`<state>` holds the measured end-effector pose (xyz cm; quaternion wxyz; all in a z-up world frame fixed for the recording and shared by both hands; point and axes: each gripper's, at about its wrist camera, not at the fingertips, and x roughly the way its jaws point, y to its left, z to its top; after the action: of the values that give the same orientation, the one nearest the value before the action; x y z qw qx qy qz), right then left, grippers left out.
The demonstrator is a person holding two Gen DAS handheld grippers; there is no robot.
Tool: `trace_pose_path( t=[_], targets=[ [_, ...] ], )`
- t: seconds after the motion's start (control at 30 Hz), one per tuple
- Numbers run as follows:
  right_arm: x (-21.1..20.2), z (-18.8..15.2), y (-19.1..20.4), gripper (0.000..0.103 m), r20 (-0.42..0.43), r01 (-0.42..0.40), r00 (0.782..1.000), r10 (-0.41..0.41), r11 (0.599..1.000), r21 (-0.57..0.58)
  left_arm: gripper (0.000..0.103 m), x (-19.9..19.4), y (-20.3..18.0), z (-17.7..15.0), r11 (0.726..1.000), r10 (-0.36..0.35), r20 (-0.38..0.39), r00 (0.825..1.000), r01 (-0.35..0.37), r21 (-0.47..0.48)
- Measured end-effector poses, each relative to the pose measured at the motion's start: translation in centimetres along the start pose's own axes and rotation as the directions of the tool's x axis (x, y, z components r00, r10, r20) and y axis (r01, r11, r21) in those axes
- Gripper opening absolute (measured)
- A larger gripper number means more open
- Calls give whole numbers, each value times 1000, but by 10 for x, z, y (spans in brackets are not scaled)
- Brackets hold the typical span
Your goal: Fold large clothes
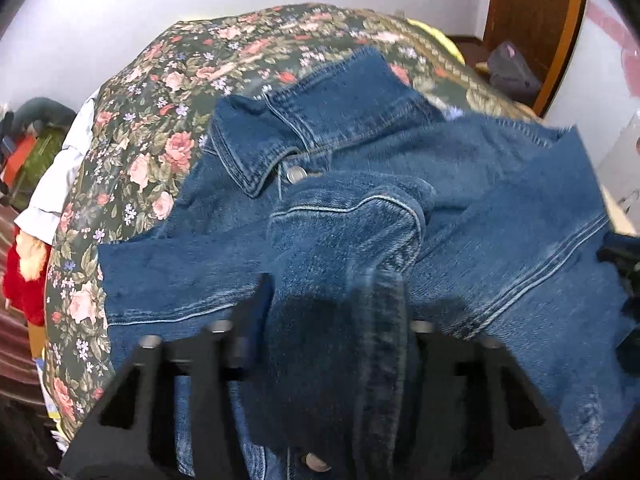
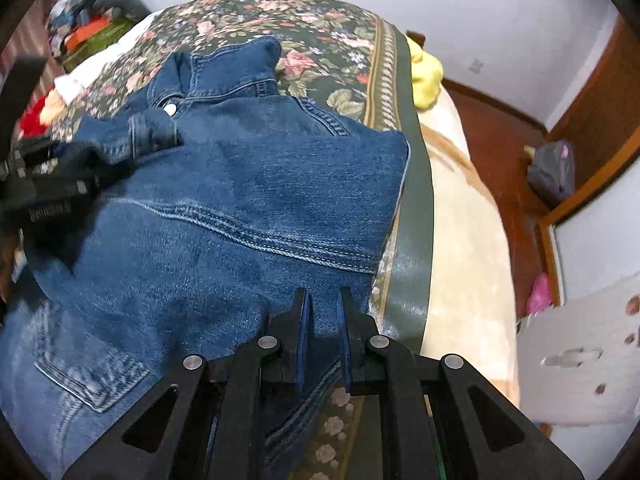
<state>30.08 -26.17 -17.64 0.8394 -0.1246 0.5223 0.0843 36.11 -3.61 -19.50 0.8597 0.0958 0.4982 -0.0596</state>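
A blue denim jacket lies spread on the bed, its collar toward the far side and a metal button below it. My left gripper is shut on a bunched sleeve that is lifted over the jacket's chest. In the right wrist view that gripper comes in from the left with the cuff in it. My right gripper is shut on the jacket's near edge by the bed's right side, and a strip of denim shows between its pads.
A dark floral bedspread covers the bed, and a beige blanket hangs down its right side. A yellow cloth lies at the far corner. A grey bag sits by the wooden door. Red and orange clutter is piled at the left.
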Motion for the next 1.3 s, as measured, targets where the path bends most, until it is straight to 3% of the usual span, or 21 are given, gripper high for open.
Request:
trace_pose_path(
  t=[0.03,0.07,0.17,0.27,0.37,0.5,0.53,0.6,0.73,0.83,0.93,1.0,1.07,1.13,1.2,1.3],
  targets=[
    [-1,0,2,10,0,12,1000,-12,1000,-8,20,-7,1,2,1000,9,17,1000,-9,-8],
    [-1,1,3,10,1,17,1000,-17,1000,-9,17,-13,5,5,1000,19,38,999,-19,-20],
    [0,0,2,10,3,18,1000,-18,1000,0,16,-44,31,6,993,-40,123,992,52,-102],
    [-2,-2,2,10,6,9,1000,-10,1000,15,16,-66,56,-3,987,-53,165,985,76,-141],
    [-1,-2,3,10,1,13,1000,-13,1000,24,28,-67,79,-23,977,-98,137,986,122,-174],
    [0,-2,5,10,-5,29,1000,-29,999,37,50,-46,99,-60,970,-94,55,994,104,-220],
    [0,-3,7,10,-3,37,999,-37,999,38,52,-39,106,-72,960,-129,29,991,132,-248],
    [-1,-3,9,10,-9,49,999,-49,998,36,54,-27,120,-92,923,-226,-2,974,214,-321],
    [-6,-2,9,10,-29,59,998,-58,998,35,58,-9,148,-123,816,-369,-4,929,322,-481],
    [-17,0,1,10,-17,41,999,-40,997,63,62,-5,167,-134,722,-428,54,902,377,-581],
    [-33,8,-12,10,26,43,999,-46,994,103,63,1,178,-135,682,-432,81,898,384,-623],
    [-38,15,-20,10,47,39,998,-46,991,125,62,7,177,-133,696,-421,61,905,365,-619],
    [-39,22,-27,10,50,45,997,-53,989,143,47,9,175,-128,728,-387,38,921,330,-601],
    [-40,28,-32,10,60,50,996,-60,986,159,32,2,166,-118,796,-298,24,954,262,-546],
    [-41,32,-35,10,72,39,996,-52,985,169,31,-19,153,-100,867,-200,66,978,208,-454],
    [-46,37,-36,10,93,32,994,-49,985,172,29,-51,141,-69,918,-115,165,980,168,-358]
  ],
)
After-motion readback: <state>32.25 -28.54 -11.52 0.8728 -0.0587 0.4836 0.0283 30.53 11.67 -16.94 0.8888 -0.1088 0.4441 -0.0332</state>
